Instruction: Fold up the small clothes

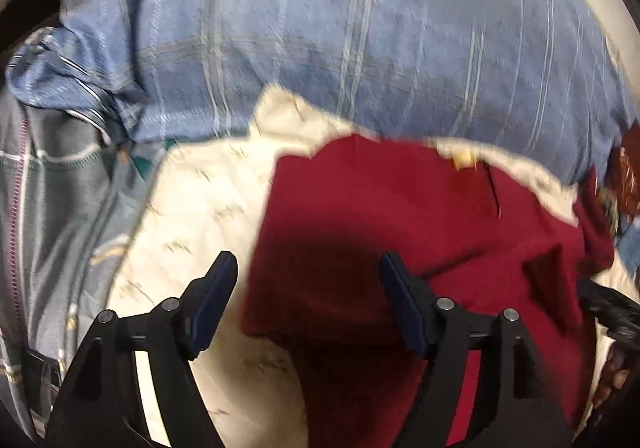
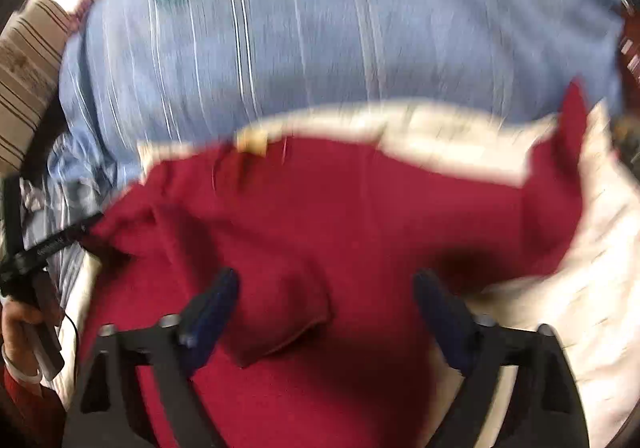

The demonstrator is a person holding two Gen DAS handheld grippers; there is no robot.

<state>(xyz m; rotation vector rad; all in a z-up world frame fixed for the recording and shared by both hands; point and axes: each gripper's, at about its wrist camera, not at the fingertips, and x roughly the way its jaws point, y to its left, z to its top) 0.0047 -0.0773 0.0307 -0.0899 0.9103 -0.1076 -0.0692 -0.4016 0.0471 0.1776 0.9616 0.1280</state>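
Two grippers, both wide open, holding nothing. Left wrist view: left gripper (image 1: 308,268) straddles the left edge of the red garment (image 1: 400,216), which lies on the cream cloth (image 1: 192,208) near the blue plaid bedding (image 1: 320,28). Right wrist view, blurred: right gripper (image 2: 326,284) above a raised crease mid-garment. Suggest pinching only the top layer at the edge, both sides level, then folding.

A blue plaid bedsheet (image 1: 304,32) lies beyond a cream patterned cloth (image 1: 192,204); both views blurred.
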